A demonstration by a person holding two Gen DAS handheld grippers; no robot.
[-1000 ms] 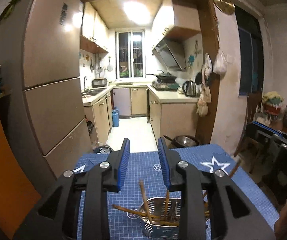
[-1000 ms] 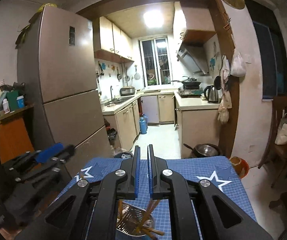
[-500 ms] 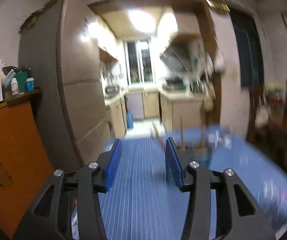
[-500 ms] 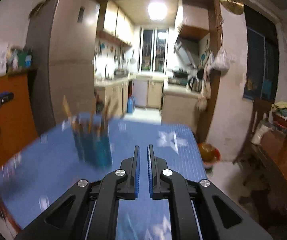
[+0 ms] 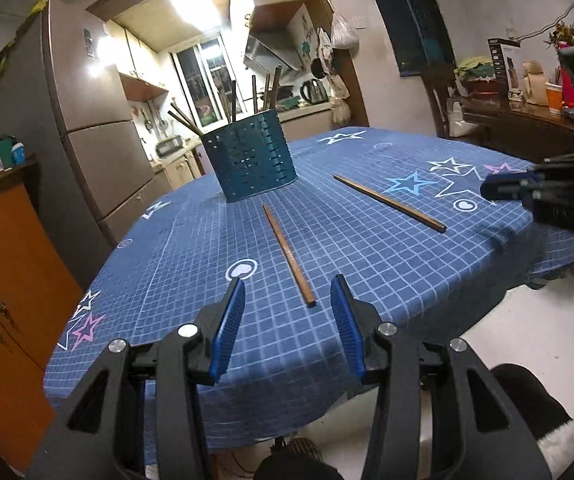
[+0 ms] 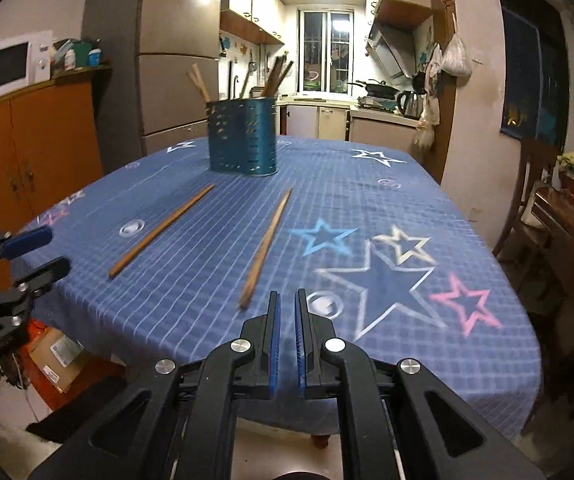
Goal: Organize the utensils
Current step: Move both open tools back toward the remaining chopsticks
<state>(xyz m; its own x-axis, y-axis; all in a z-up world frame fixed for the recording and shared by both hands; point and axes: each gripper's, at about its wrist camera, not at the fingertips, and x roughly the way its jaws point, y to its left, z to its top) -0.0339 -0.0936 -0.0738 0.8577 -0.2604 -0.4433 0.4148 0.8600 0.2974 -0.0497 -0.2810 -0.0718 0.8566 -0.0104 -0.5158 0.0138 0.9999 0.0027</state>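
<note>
On the far half of the desk (image 5: 427,264) stands a perforated blue utensil holder (image 5: 250,156), upright, with several chopsticks (image 5: 254,92) leaning out of its top. Two loose wooden chopsticks lie flat on the blue star-patterned cloth (image 6: 367,208) in front of the holder, well apart from each other and not touching it. The left chopstick (image 5: 289,255) runs from just before the holder toward the near edge; its near end lies just ahead of the left tongs (image 5: 289,304). The right chopstick (image 5: 389,202) lies at an angle beside it; in the right wrist view its near end (image 6: 265,240) stops just left of the right tongs (image 6: 285,312). Left tongs: spread wide, holding nothing, poised over the near edge of the desk. Right tongs: blue pads drawn to a narrow gap, nothing between them. Behind the desk, a tall refrigerator (image 6: 179,64) stands beside an orange cabinet (image 6: 31,140) carrying a white microwave (image 6: 1,66); a lit kitchen with a window (image 6: 329,50) lies beyond.
</note>
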